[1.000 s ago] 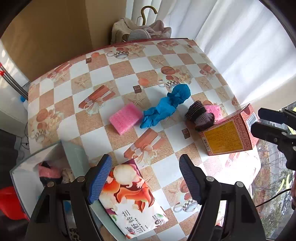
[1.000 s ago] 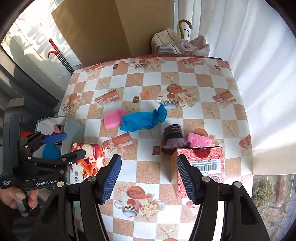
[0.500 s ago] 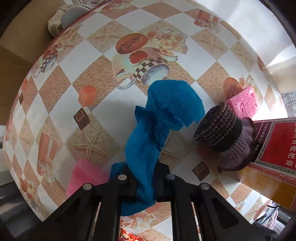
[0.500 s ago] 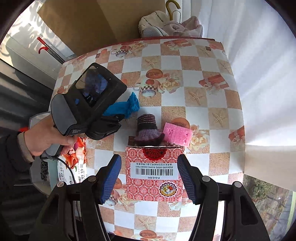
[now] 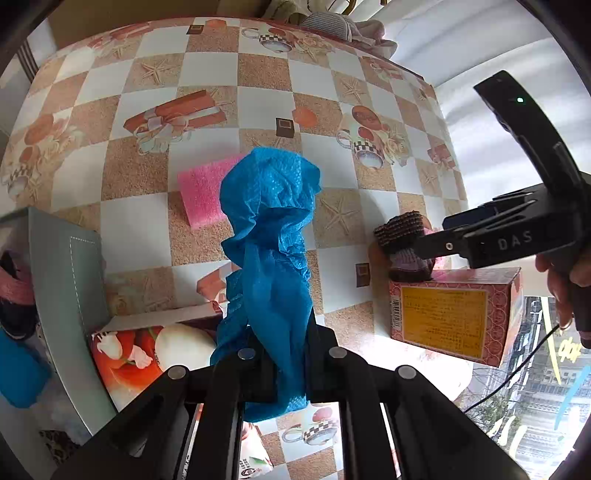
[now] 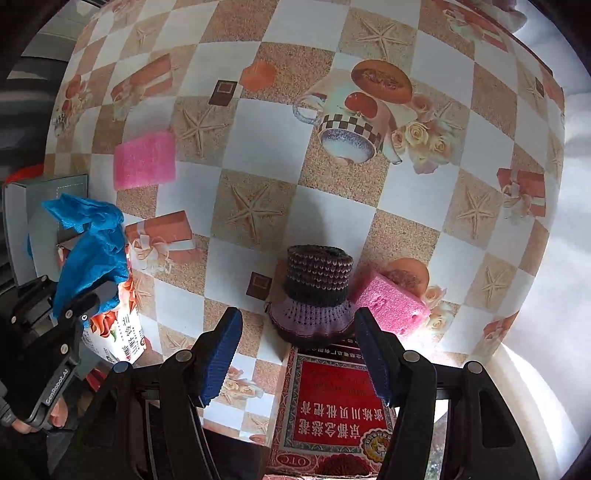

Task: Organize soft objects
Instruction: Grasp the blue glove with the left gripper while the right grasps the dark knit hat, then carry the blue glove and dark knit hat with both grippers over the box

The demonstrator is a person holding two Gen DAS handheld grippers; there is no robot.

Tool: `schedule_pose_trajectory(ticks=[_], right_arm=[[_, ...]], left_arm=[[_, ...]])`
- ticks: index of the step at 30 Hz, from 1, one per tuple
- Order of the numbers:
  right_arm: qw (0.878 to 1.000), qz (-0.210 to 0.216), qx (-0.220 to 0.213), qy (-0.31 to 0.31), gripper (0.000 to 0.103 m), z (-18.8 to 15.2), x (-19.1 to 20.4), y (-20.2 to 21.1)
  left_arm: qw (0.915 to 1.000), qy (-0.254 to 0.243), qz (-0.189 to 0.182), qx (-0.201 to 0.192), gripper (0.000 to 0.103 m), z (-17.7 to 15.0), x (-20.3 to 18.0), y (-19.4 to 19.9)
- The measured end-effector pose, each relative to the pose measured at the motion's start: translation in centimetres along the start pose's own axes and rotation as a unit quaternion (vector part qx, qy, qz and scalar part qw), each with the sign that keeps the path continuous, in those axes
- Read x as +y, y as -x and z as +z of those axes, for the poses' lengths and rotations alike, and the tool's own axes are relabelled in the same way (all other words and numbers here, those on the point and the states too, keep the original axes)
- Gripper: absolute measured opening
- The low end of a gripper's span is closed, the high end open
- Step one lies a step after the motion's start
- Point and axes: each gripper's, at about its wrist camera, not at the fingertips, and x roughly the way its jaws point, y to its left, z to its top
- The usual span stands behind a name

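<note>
My left gripper is shut on a crumpled blue cloth and holds it up above the table; the cloth also shows in the right wrist view at the left. My right gripper is open, its fingers on either side of a purple knitted hat without touching it. The hat stands beside the red box. One pink sponge lies at the left; another pink sponge lies right of the hat.
A red carton box lies under my right gripper. A tissue pack with fruit print lies by a grey bin at the left, which holds soft items. Clothes pile at the table's far edge.
My left gripper has closed on the blue cloth and lifted it off the table toward the bin side. My right gripper has moved down close over the knitted hat.
</note>
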Motion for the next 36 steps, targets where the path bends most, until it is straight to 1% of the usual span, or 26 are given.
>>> schedule_pose_trajectory(ticks=[1, 2, 3, 4, 6, 10, 11, 12, 13, 14, 15, 16, 18, 20, 22, 24, 25, 26, 28, 30, 32, 34, 35, 36], right_arm=[[1.000, -0.010, 0.015, 0.004, 0.064, 0.6, 0.4, -0.8], [0.999, -0.029, 0.032, 0.011, 0.070, 1.1, 0.7, -1.6], [0.997, -0.052, 0.048, 0.018, 0.078, 1.4, 1.1, -2.4], [0.995, -0.069, 0.060, 0.027, 0.079, 1.6, 1.5, -3.1], [0.992, -0.090, 0.080, 0.042, 0.079, 1.8, 2.1, -4.3], [0.987, -0.108, 0.105, 0.060, 0.078, 2.0, 3.0, -6.2], [0.985, -0.115, 0.112, 0.066, 0.068, 2.0, 3.2, -6.7], [0.983, -0.125, 0.116, 0.072, 0.052, 1.9, 3.4, -7.3], [0.981, -0.131, 0.118, 0.079, 0.045, 1.8, 3.5, -7.6], [0.980, -0.138, 0.114, 0.089, 0.034, 1.6, 3.8, -7.6], [0.979, -0.144, 0.107, 0.098, 0.031, 1.5, 4.1, -7.3], [0.980, -0.138, 0.094, 0.107, 0.031, 1.2, 4.7, -6.6], [0.985, -0.114, 0.051, 0.121, 0.031, 0.2, 6.0, -4.3], [0.988, -0.083, 0.009, 0.129, 0.031, -1.6, 7.4, -1.8], [0.991, -0.046, -0.033, 0.121, 0.031, -3.9, 8.5, 0.3], [0.992, -0.002, -0.067, 0.107, 0.031, -7.2, 9.4, 1.3], [0.992, 0.019, -0.081, 0.097, 0.031, -9.1, 9.5, 1.4], [0.991, 0.040, -0.091, 0.086, 0.031, -11.0, 9.4, 1.2], [0.991, 0.073, -0.097, 0.059, 0.031, -14.9, 9.0, -0.1], [0.992, 0.080, -0.092, 0.033, 0.031, -18.4, 8.5, -2.2], [0.991, 0.102, -0.081, -0.009, 0.031, -20.6, 7.6, -4.8], [0.989, 0.112, -0.080, -0.054, 0.031, -22.9, 5.9, -7.1], [0.987, 0.115, -0.083, -0.081, 0.031, -24.0, 4.8, -7.9], [0.982, 0.118, -0.096, -0.112, 0.031, -25.0, 3.3, -8.3]], left_arm=[[0.9998, 0.010, -0.017, -0.006, 0.010, -0.6, -0.1, 0.5], [0.9993, 0.019, -0.029, -0.011, 0.010, -1.2, 0.2, 0.9], [0.9987, 0.029, -0.041, -0.013, 0.010, -1.6, 0.3, 1.2], [0.9979, 0.038, -0.050, -0.014, 0.010, -2.2, 0.6, 1.3], [0.9972, 0.047, -0.055, -0.016, 0.010, -2.9, 1.0, 1.6], [0.9969, 0.052, -0.057, -0.017, 0.010, -4.4, 1.4, 2.2], [0.9969, 0.052, -0.055, -0.019, 0.010, -4.7, 1.6, 2.5], [0.9969, 0.053, -0.055, -0.021, 0.010, -5.2, 1.9, 2.8], [0.9969, 0.053, -0.053, -0.022, 0.010, -5.5, 2.0, 3.0], [0.9971, 0.052, -0.051, -0.024, 0.010, -5.8, 2.1, 3.3], [0.9973, 0.049, -0.048, -0.026, 0.010, -6.0, 2.2, 3.5], [0.9975, 0.047, -0.045, -0.026, 0.010, -6.3, 2.3, 3.7], [0.9978, 0.045, -0.040, -0.027, 0.010, -6.9, 2.6, 4.0], [0.9983, 0.040, -0.033, -0.028, 0.010, -7.4, 2.5, 4.2], [0.9992, 0.025, -0.019, -0.026, 0.010, -8.0, 2.0, 4.4], [0.9997, 0.006, -0.010, -0.021, 0.010, -8.9, 1.2, 4.4], [0.9998, -0.008, 0.001, -0.017, 0.010, -9.5, 0.6, 4.4], [0.9995, -0.026, 0.014, -0.010, 0.010, -10.2, 0.1, 4.1], [0.9979, -0.050, 0.038, 0.018, 0.010, -11.6, -0.8, 3.0], [0.9940, -0.074, 0.057, 0.057, 0.010, -13.3, -1.8, 1.2], [0.9886, -0.106, 0.068, 0.083, 0.010, -15.0, -3.5, -0.5], [0.9787, -0.157, 0.078, 0.107, 0.010, -16.4, -6.3, -2.2], [0.9721, -0.189, 0.081, 0.113, 0.010, -16.8, -8.0, -2.8], [0.9662, -0.217, 0.080, 0.113, 0.010, -17.0, -9.7, -3.3]])
